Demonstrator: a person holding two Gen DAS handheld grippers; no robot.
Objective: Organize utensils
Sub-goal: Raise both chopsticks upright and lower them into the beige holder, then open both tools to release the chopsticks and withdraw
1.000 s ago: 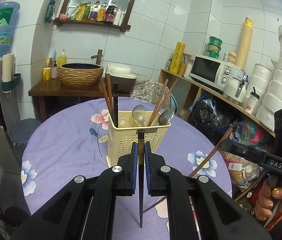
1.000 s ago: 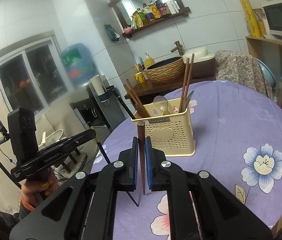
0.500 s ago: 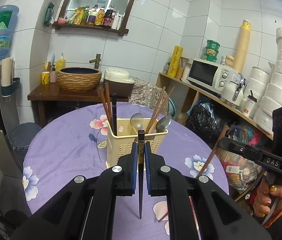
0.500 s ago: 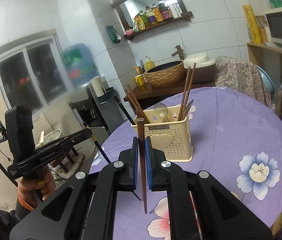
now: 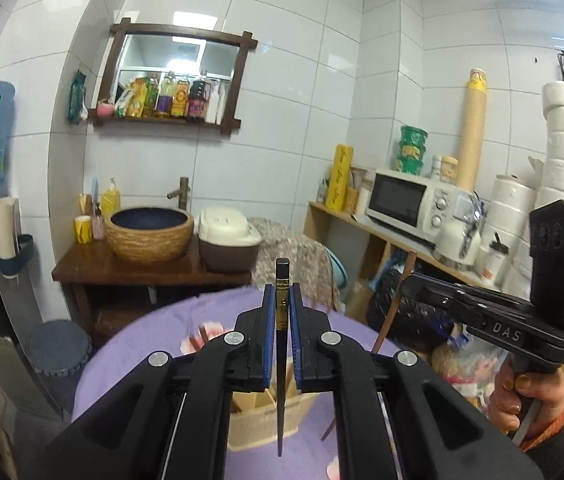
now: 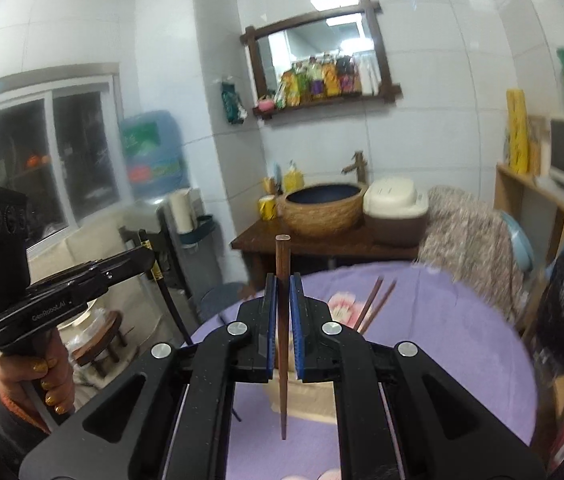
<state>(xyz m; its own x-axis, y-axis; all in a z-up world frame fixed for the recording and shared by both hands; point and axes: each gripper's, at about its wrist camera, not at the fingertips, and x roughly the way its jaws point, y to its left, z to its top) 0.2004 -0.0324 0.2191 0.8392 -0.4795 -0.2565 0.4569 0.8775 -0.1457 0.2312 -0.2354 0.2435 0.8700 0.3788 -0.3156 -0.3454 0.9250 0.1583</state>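
Observation:
My left gripper point(image 5: 282, 300) is shut on a black chopstick point(image 5: 280, 360) that stands upright, thin tip down, above the cream utensil basket point(image 5: 265, 420). My right gripper point(image 6: 282, 292) is shut on a brown wooden chopstick point(image 6: 283, 340), also upright, tip down over the basket point(image 6: 302, 400). The basket is mostly hidden behind the jaws in both views. Brown chopsticks point(image 6: 374, 308) stick out of it. The right gripper point(image 5: 406, 280) shows in the left wrist view, the left gripper point(image 6: 141, 256) in the right wrist view.
The basket stands on a round table with a purple flowered cloth point(image 6: 442, 340). Behind are a wooden stand with a woven basin point(image 5: 149, 232) and a rice cooker point(image 5: 227, 240), a shelf with a microwave point(image 5: 406, 204), and a water dispenser point(image 6: 153, 160).
Both grippers have risen and moved in over the basket, each still holding its chopstick. The basket has dropped low in both views, now mostly hidden behind the jaws.

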